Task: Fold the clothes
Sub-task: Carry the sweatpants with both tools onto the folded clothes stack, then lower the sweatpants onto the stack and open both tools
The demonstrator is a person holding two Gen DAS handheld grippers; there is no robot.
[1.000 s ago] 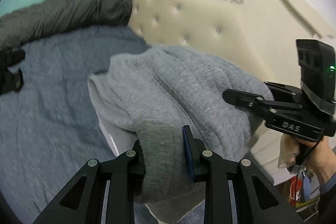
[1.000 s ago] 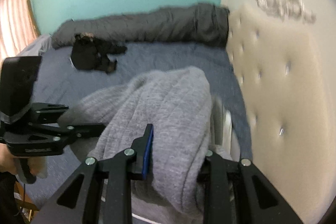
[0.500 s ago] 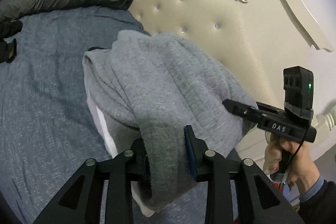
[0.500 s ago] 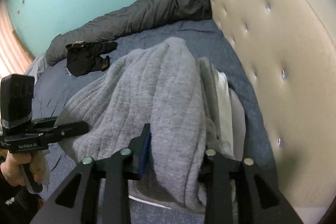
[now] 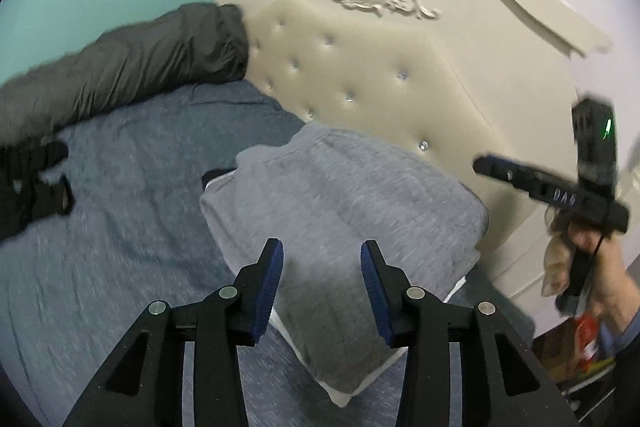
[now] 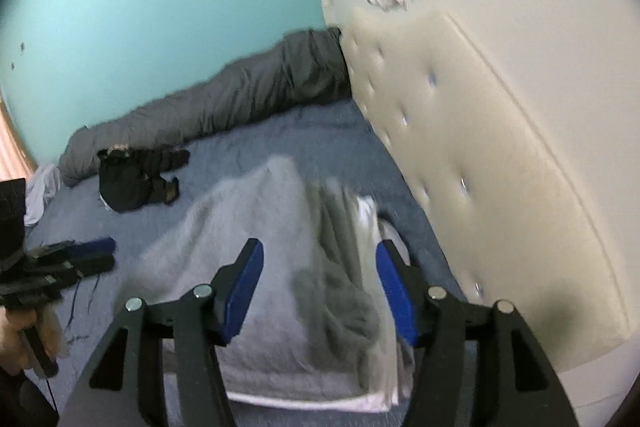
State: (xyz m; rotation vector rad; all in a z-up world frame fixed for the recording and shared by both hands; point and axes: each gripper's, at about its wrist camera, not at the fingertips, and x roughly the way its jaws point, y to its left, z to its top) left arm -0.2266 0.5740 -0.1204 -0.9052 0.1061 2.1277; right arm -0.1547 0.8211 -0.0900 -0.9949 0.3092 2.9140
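Note:
The folded grey sweater (image 5: 344, 211) lies on a stack of white and grey folded clothes (image 6: 372, 227) on the blue bed, close to the headboard. My left gripper (image 5: 322, 257) hovers above the sweater's near edge. Its jaws are opening and the blue pads touch no cloth. My right gripper (image 6: 320, 257) hangs over the other side of the sweater (image 6: 248, 231), its jaws also opening with nothing pressed between them. The right gripper (image 5: 552, 191) shows blurred at the right of the left wrist view, held by a hand (image 5: 600, 259). The left gripper (image 6: 68, 263) shows at the left edge of the right wrist view.
The cream tufted headboard (image 5: 360, 67) stands right behind the stack. A rolled dark grey duvet (image 6: 224, 103) runs along the teal wall. A black garment (image 6: 136, 179) lies on the blue sheet (image 5: 132, 187). White cloth (image 6: 40, 191) sits at the bed's far left.
Both grippers have let go of the grey sweater and opened. The sweater has dropped flat onto the stack, and both grippers have drawn back and up from it.

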